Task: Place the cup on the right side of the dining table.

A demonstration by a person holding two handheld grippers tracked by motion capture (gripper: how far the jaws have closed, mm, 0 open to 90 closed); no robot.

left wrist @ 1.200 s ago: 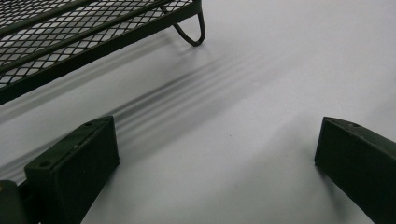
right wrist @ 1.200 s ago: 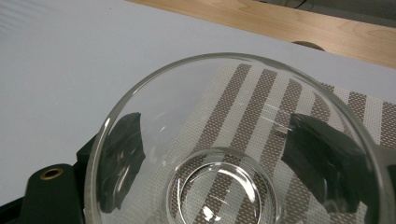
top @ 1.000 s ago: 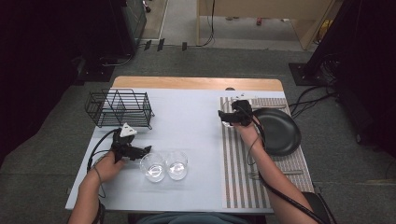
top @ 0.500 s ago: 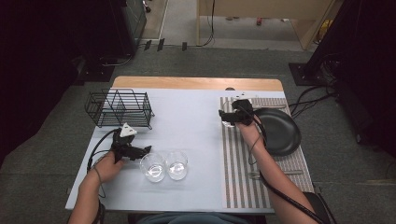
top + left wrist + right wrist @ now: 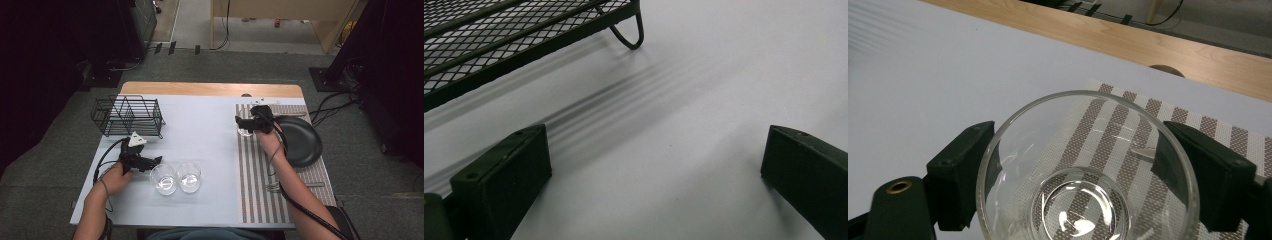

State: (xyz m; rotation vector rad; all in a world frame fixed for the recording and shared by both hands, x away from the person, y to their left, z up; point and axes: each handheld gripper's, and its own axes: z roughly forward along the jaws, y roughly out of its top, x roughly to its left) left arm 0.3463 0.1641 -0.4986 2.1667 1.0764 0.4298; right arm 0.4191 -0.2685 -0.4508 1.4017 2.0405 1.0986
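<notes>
Risk of slippage: glass [image 5: 1083, 200] clamped in right claw [image 5: 1078, 150] over striped placemat [image 5: 1218, 135], smooth-walled, prone to tipping if gripped loosely; left claw [image 5: 654, 165] apart above bare counter [image 5: 704, 65].

Bright and even across the pale table [image 5: 200, 130], dark at 9 and 3 o'clock of the high view. Soft striped shadows from the wire rack [image 5: 499, 35] toward 6 o'clock. Small glints on the glass [image 5: 1083, 200] base. Slightly soft and grainy overhead; near jaws blurred in both gripper views.
</notes>
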